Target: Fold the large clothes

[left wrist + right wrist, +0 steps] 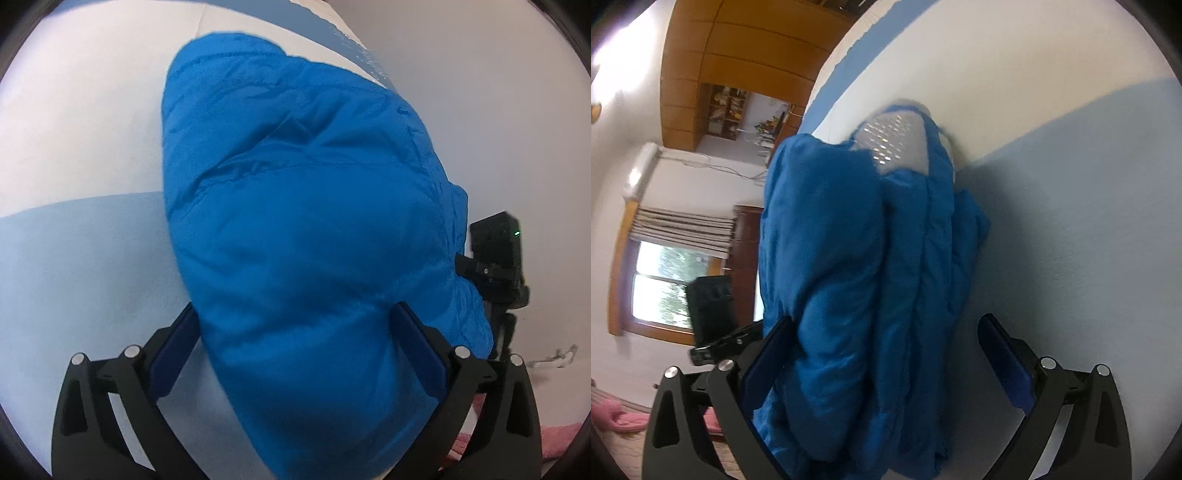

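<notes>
A bright blue padded jacket (303, 229) lies bunched on a white and pale blue sheet (81, 258). My left gripper (295, 332) has its jaws wide apart with a thick fold of the jacket between them; the fabric touches both blue pads. In the right wrist view the jacket (857, 280) lies folded in thick layers, its silver dotted lining (894, 140) showing at the far end. My right gripper (886, 343) is wide open around the jacket's near end; the left pad touches fabric, the right pad (1004, 362) stands apart from it.
The right gripper's black body (495, 254) shows at the jacket's right edge in the left wrist view. A pink cloth (617, 417) lies at the lower left. A window (665, 288), wooden cabinets (738, 55) and a black chair (709, 310) are beyond the bed.
</notes>
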A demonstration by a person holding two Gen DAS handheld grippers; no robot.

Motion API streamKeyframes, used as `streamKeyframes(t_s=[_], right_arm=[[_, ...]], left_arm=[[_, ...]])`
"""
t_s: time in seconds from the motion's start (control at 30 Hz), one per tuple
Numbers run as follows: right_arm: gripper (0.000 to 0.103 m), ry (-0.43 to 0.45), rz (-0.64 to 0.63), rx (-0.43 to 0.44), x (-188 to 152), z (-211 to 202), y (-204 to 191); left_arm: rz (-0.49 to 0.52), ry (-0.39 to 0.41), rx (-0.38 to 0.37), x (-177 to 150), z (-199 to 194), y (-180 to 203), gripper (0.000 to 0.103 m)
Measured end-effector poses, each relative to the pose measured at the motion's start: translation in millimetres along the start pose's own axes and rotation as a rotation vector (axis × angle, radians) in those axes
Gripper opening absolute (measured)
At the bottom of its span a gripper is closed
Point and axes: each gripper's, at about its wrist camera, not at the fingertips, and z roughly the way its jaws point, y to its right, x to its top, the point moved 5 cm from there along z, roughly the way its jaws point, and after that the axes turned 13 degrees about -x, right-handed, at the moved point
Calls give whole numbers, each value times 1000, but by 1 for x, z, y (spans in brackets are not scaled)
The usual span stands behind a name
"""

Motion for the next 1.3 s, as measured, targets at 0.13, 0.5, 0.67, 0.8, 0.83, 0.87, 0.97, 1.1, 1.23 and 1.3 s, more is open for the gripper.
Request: streamKeyframes(t_s=[0.13, 0.5, 0.67, 0.8, 0.83, 0.87, 0.97, 1.1, 1.23, 1.3], right_arm=[[100, -3, -9, 32, 5, 8, -2], [66, 41, -4, 133, -2, 12, -19], [60, 78, -19, 156, 0, 3, -28], [60, 114, -49, 160, 6, -6, -45], [60, 122, -59, 159, 8, -9, -47], [60, 129, -70, 158, 11, -11, -48], [60, 144, -102, 153, 25, -15, -61], [60, 149, -145, 150, 47, -13, -76], [60, 138, -180, 151, 64, -4, -88], [60, 133, -195, 151, 74, 1, -96]], left_arm=[[-31, 11, -110, 7, 10, -12, 101], [45, 71, -76, 5, 0, 18, 75], [100, 93, -64, 4, -6, 42, 70], [137, 113, -63, 2, -8, 51, 69], [148, 123, -67, 3, -10, 55, 69], [154, 128, -68, 5, -11, 54, 69], [183, 152, -63, 7, -21, 52, 69], [199, 183, -58, 21, -35, 50, 70], [204, 212, -38, 34, -46, 43, 70], [209, 226, -26, 42, -52, 38, 70]])
